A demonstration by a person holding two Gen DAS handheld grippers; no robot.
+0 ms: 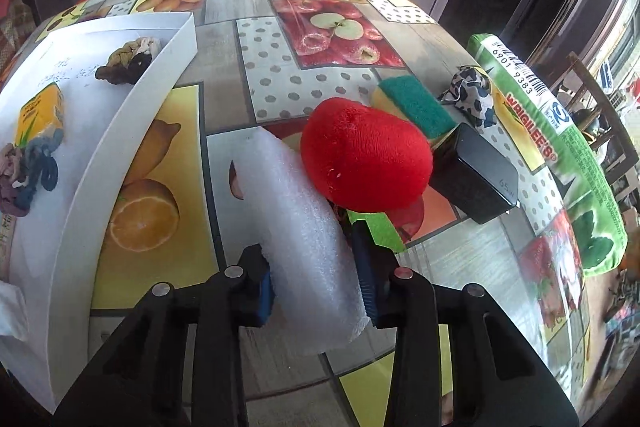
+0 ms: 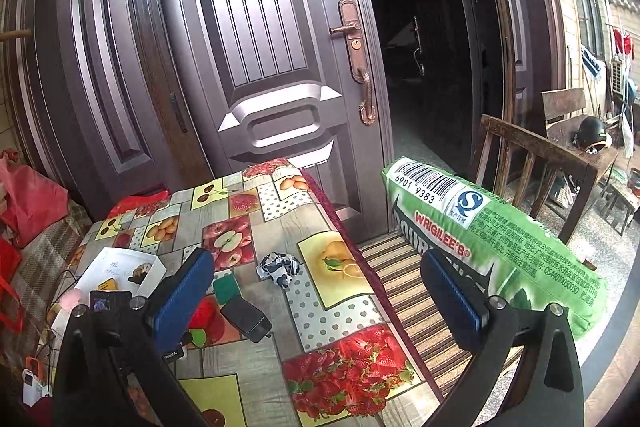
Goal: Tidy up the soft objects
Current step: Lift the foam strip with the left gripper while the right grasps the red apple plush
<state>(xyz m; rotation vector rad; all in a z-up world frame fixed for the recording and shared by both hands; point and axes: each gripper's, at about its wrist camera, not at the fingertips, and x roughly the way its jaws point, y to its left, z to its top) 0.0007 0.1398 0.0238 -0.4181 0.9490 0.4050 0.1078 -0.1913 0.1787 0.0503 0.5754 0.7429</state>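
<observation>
My left gripper is shut on a white foam block, with its blue pads pressing both sides of the block's near end. The block lies on the fruit-print tablecloth and leans against a red plush strawberry. Behind the plush are a green-and-yellow sponge and a cow-print cloth. A white box at the left holds several scrunchies and a yellow sponge. My right gripper hangs open and empty above the table's right edge, near a green pillow.
A black charger sits right of the plush. The green pillow rests on a striped seat beside the table. A wooden chair stands behind it. Closed doors back the table.
</observation>
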